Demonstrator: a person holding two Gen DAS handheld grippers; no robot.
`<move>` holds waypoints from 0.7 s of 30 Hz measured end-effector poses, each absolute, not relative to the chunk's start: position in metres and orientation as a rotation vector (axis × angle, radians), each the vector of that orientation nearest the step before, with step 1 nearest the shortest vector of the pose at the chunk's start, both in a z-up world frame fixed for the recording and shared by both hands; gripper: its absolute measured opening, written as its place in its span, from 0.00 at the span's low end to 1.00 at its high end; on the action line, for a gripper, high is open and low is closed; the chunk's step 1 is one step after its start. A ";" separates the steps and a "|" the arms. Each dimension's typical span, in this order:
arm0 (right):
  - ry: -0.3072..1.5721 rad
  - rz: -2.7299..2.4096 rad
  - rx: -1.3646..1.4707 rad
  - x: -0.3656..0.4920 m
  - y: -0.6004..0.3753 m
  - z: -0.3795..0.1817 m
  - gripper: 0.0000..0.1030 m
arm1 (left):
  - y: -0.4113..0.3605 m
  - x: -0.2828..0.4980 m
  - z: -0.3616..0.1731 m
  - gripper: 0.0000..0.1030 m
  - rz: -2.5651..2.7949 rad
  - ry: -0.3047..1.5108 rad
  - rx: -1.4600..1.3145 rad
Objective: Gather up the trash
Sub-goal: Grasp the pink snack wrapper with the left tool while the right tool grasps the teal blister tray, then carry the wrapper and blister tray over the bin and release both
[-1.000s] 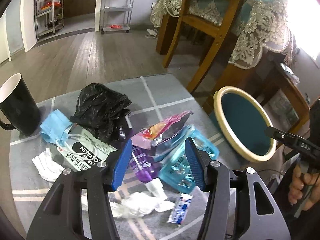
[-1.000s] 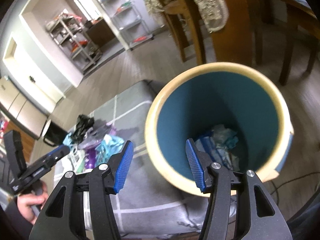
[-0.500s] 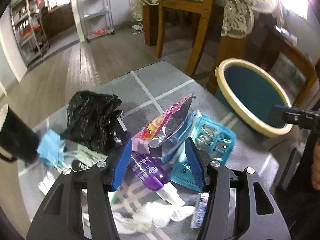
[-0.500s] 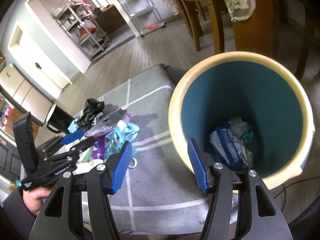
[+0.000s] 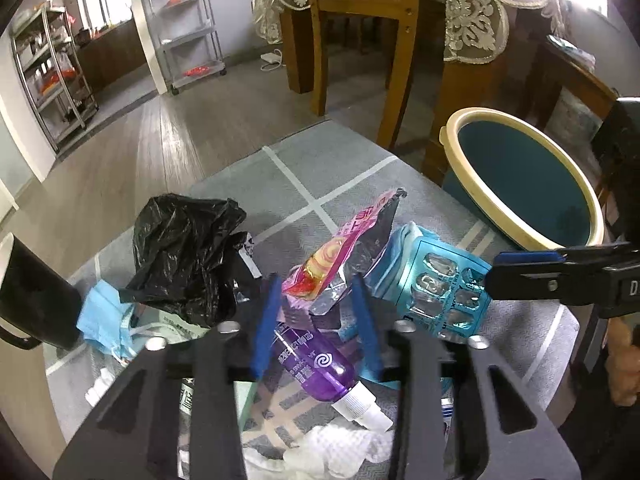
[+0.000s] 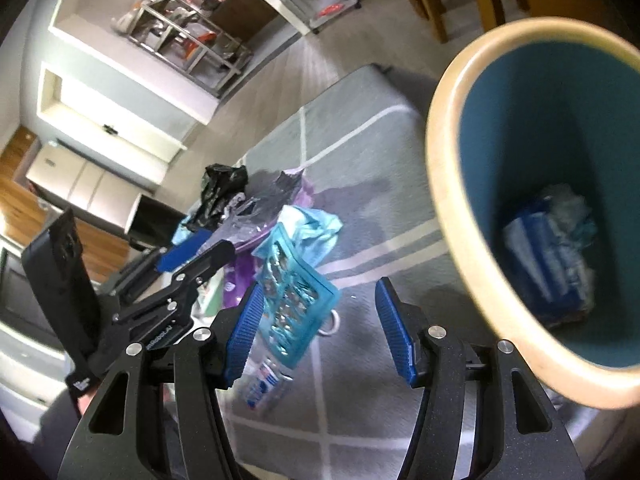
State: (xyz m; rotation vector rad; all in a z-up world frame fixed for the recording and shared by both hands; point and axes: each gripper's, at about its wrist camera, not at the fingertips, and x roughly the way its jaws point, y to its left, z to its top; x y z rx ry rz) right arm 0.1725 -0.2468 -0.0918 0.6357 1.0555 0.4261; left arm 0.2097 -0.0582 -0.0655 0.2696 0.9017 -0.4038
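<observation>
The left gripper (image 5: 316,312) has just been closing, with the lower edge of a pink and silver snack wrapper (image 5: 344,256) standing between its blue pads (image 5: 264,320); whether the pads already press on the foil is hard to say through the blur. Under them lies a purple bottle (image 5: 320,364) with a white cap, and below that a crumpled white tissue (image 5: 336,444). Just right of the wrapper a teal blister pack (image 6: 294,310) leans on the pile; a black plastic bag (image 5: 184,252) sits to the left. The right gripper (image 6: 320,332) hangs unclenched and empty above the grey checked worktop (image 6: 360,152), beside the blister pack. Bare cloth lies between the pile and the worktop's far edge. The teal bin (image 6: 448,168) stands off the right edge, some wrappers at its bottom.
</observation>
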 end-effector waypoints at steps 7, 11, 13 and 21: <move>1.059 0.492 0.619 0.175 -0.234 -0.093 0.21 | -0.056 0.211 -0.069 0.12 -0.413 0.912 0.243; 1.031 0.509 0.589 0.172 -0.231 -0.084 0.13 | -0.054 0.209 -0.066 0.00 -0.410 0.902 0.221; 1.015 0.517 0.591 0.170 -0.232 -0.079 0.11 | -0.051 0.207 -0.063 0.00 -0.409 0.894 0.196; 0.923 0.545 0.582 0.158 -0.240 -0.051 0.09 | -0.026 0.201 -0.043 0.00 -0.382 0.856 0.037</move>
